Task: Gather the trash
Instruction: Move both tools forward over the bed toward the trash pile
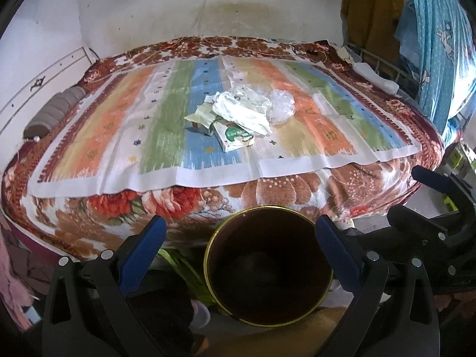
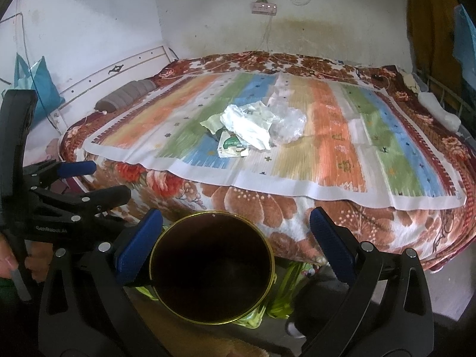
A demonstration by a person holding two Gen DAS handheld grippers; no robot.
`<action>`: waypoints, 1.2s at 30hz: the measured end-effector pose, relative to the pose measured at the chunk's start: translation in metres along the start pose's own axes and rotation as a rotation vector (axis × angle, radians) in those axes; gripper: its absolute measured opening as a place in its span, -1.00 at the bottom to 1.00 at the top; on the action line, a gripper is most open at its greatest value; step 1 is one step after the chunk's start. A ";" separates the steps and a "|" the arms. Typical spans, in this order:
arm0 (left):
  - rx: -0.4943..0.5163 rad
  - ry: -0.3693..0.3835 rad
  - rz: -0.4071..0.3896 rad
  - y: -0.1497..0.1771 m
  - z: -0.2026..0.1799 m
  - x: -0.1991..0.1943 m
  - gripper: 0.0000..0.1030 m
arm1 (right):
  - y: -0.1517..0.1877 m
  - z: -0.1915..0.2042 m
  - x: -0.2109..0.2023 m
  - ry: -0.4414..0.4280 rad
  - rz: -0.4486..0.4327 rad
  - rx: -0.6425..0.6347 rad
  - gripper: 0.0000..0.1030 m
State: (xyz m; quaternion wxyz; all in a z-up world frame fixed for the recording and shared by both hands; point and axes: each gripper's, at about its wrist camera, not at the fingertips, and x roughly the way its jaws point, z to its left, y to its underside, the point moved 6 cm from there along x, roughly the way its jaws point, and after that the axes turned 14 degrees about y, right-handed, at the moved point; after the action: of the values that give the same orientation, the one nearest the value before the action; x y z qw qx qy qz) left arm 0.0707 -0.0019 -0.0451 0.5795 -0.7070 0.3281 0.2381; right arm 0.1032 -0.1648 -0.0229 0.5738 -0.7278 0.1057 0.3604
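Striped bed cover point(image 1: 166, 136) holds the trash pile point(image 1: 238, 113) far from my wide-open, empty left tongs point(image 1: 241, 247) and right tongs point(image 2: 235, 238) over the bin point(image 1: 267, 270), so I might drop floppy bits carrying them back.

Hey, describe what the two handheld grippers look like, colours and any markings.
Both the left gripper and the right gripper have black plastic frames with triangular cut-outs, round silver bolt heads and blue padded fingers. The left one, seen from the right camera, carries small white lettering.
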 end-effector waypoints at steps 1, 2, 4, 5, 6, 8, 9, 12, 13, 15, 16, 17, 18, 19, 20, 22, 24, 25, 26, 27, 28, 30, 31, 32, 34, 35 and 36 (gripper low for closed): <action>0.011 -0.005 0.001 -0.003 -0.001 0.001 0.89 | -0.004 0.000 0.002 0.005 -0.001 -0.009 0.83; 0.016 -0.008 0.002 -0.005 -0.001 0.002 0.89 | -0.006 0.000 0.004 0.009 -0.003 -0.016 0.83; 0.023 -0.018 0.003 -0.010 0.000 0.004 0.89 | -0.011 0.000 0.008 0.022 -0.005 -0.023 0.83; 0.022 -0.021 0.005 -0.012 0.001 0.005 0.89 | -0.014 0.000 0.011 0.027 -0.003 -0.026 0.83; 0.020 -0.022 0.008 -0.015 0.002 0.007 0.89 | -0.017 -0.001 0.013 0.027 -0.001 -0.026 0.83; 0.021 -0.021 0.013 -0.019 0.003 0.009 0.89 | -0.021 -0.001 0.018 0.029 0.006 -0.032 0.83; 0.027 -0.024 0.013 -0.022 0.003 0.009 0.89 | -0.023 -0.001 0.020 0.028 0.008 -0.035 0.83; 0.046 -0.027 0.025 -0.029 0.002 0.015 0.89 | -0.032 -0.001 0.025 0.032 0.008 -0.045 0.83; 0.042 -0.024 0.029 -0.030 0.003 0.016 0.89 | -0.037 -0.002 0.028 0.037 0.007 -0.045 0.83; 0.029 -0.024 0.035 -0.035 0.005 0.020 0.89 | -0.042 -0.003 0.032 0.043 0.009 -0.047 0.83; 0.029 -0.025 0.036 -0.036 0.005 0.021 0.89 | -0.045 -0.004 0.034 0.044 0.011 -0.047 0.83; 0.026 -0.025 0.036 -0.039 0.006 0.022 0.89 | -0.047 -0.005 0.036 0.045 0.014 -0.050 0.83; 0.021 -0.025 0.035 -0.041 0.007 0.022 0.89 | -0.050 -0.005 0.038 0.046 0.015 -0.050 0.83; 0.016 -0.024 0.036 -0.043 0.008 0.023 0.89 | -0.052 -0.006 0.040 0.046 0.018 -0.048 0.83; 0.010 -0.023 0.038 -0.045 0.010 0.024 0.89 | -0.054 -0.007 0.042 0.044 0.022 -0.044 0.83; -0.002 -0.020 0.045 -0.049 0.012 0.027 0.89 | -0.058 -0.009 0.046 0.039 0.030 -0.036 0.83; -0.014 -0.013 0.053 -0.052 0.015 0.030 0.89 | -0.063 -0.012 0.051 0.030 0.042 -0.022 0.83; -0.019 -0.010 0.057 -0.053 0.015 0.032 0.89 | -0.064 -0.013 0.053 0.025 0.047 -0.016 0.83; -0.027 -0.005 0.063 -0.054 0.016 0.034 0.89 | -0.065 -0.014 0.056 0.018 0.055 -0.008 0.83; -0.030 -0.003 0.070 -0.055 0.017 0.036 0.89 | -0.066 -0.015 0.058 0.013 0.061 -0.002 0.83; -0.031 0.001 0.079 -0.055 0.016 0.038 0.89 | -0.068 -0.016 0.061 0.007 0.068 0.003 0.83; -0.041 0.015 0.098 -0.057 0.017 0.044 0.89 | -0.072 -0.017 0.065 0.007 0.076 0.004 0.83; -0.048 0.019 0.104 -0.058 0.018 0.046 0.89 | -0.074 -0.017 0.068 0.008 0.079 0.004 0.83; -0.061 0.022 0.113 -0.060 0.020 0.049 0.89 | -0.077 -0.019 0.073 0.012 0.083 0.005 0.83; -0.077 0.022 0.119 -0.064 0.024 0.052 0.89 | -0.080 -0.021 0.078 0.015 0.089 0.010 0.83; -0.084 0.017 0.118 -0.067 0.027 0.054 0.89 | -0.082 -0.023 0.082 0.015 0.097 0.015 0.83; -0.086 0.011 0.116 -0.070 0.029 0.054 0.89 | -0.084 -0.024 0.085 0.013 0.103 0.018 0.83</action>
State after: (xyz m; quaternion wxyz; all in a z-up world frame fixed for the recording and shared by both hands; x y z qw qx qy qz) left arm 0.1602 0.0236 -0.0438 0.5320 -0.7123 0.3612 0.2813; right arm 0.2219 -0.1380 -0.0122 0.5605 -0.7184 0.1500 0.3837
